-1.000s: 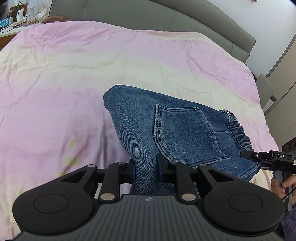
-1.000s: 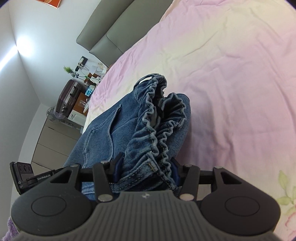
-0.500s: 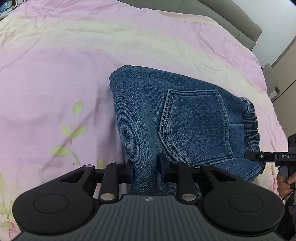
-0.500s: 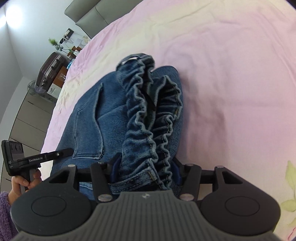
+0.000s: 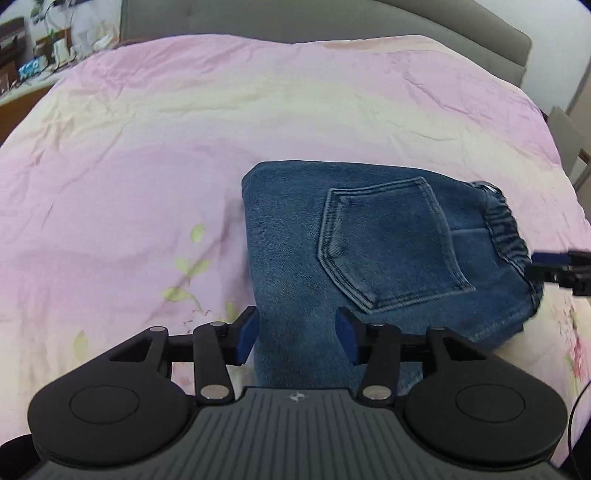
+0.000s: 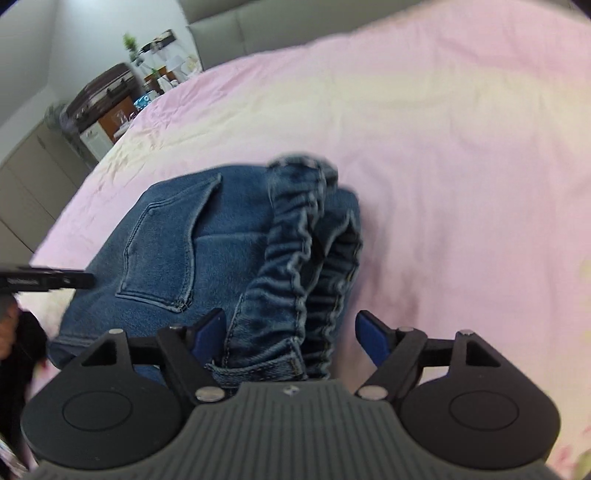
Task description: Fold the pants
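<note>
Pants (image 5: 354, 258) lie folded on the bed (image 5: 184, 147), denim between my opening left hand-held gripper (image 5: 297, 334) and waistband between my opening right hand-held gripper (image 6: 290, 332), neither pinching; I judge a snagged pad could drag the fold apart.

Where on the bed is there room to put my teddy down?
The pink bedspread is bare between the jeans and the grey headboard, and left of the jeans. It is crowded near the jeans, where the opening left tongs and right tongs straddle them.
</note>
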A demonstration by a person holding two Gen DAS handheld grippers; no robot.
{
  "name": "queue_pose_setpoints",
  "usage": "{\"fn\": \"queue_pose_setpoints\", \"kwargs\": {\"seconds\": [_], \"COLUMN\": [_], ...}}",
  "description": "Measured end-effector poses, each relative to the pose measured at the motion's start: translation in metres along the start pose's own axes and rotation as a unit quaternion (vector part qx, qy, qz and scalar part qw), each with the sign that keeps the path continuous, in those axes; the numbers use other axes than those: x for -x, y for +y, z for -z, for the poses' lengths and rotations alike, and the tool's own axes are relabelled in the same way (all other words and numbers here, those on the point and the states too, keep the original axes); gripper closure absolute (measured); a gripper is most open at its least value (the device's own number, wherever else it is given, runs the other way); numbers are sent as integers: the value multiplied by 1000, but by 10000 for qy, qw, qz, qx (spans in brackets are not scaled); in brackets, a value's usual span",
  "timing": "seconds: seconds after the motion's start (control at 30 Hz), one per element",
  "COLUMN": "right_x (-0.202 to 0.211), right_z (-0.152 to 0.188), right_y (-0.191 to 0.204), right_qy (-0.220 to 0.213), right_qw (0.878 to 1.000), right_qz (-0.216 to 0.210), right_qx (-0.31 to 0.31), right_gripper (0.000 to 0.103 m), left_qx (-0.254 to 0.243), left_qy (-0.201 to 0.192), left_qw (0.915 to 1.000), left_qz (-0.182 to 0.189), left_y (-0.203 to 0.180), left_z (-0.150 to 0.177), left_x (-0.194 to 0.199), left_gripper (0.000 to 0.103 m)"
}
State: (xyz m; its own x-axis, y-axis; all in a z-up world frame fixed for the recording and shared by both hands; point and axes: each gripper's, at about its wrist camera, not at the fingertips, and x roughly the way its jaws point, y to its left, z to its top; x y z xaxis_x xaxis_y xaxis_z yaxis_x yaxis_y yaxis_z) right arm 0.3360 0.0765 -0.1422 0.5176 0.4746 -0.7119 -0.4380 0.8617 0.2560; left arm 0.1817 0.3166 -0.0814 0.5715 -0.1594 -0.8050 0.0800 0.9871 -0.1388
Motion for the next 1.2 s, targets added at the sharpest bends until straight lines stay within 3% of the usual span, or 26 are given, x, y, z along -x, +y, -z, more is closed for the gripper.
{"fn": "queue_pose_setpoints", "kwargs": {"seconds": [0.07,0.17,0.33,0.43,0.5,0.53,0.6,0.67,0.77,0.93,1.0,1.03,1.13,1.2], "right_x": [18,34,21,7,-1,-3,-9,-11,-16,-22,-25,-27,-36,-35], "right_z": [-1,2,13,21,23,22,18,16,17,19,21,21,19,18], "right_y": [13,30,64,72,68,66,61,53,49,49,48,44,16,17], "right_qy": [-326,-580,-499,-361,-268,-266,-170,-87,-54,30,37,68,311,354], "right_qw": [9982,9937,9865,9838,9841,9845,9860,9885,9898,9887,9882,9891,9975,9967], "right_qz": [148,-15,-76,16,83,101,173,147,106,37,106,188,-53,-47], "right_qx": [471,961,1558,1755,1751,1729,1652,1503,1420,1498,1527,1459,634,728], "right_gripper": [29,29,35,43,44,44,45,45,45,44,42,37,36,36], "left_qx": [-286,-735,-1137,-728,-345,-237,-646,-1316,-1920,-2489,-2445,-2446,-2640,-2567], "left_qy": [-17,-2,119,-17,-64,-89,-188,-255,-81,206,273,305,381,424], "left_qw": [9996,9972,9910,9917,9949,9961,9919,9800,9644,9483,9503,9503,9436,9468], "left_qz": [-47,-150,-699,-1058,-940,-845,-1074,-1474,-1816,-1961,-1911,-1902,-1963,-1895], "left_y": [-8,-20,-36,-29,-20,-18,-30,-52,-62,-56,-52,-51,-59,-57], "left_z": [11,31,65,72,72,71,71,74,86,114,115,113,113,111], "left_x": [19,37,21,3,0,1,9,15,-1,-34,-38,-38,-34,-28], "left_gripper": [38,25,23,38,53,67,74,80,82,83,83,83,83,82]}}
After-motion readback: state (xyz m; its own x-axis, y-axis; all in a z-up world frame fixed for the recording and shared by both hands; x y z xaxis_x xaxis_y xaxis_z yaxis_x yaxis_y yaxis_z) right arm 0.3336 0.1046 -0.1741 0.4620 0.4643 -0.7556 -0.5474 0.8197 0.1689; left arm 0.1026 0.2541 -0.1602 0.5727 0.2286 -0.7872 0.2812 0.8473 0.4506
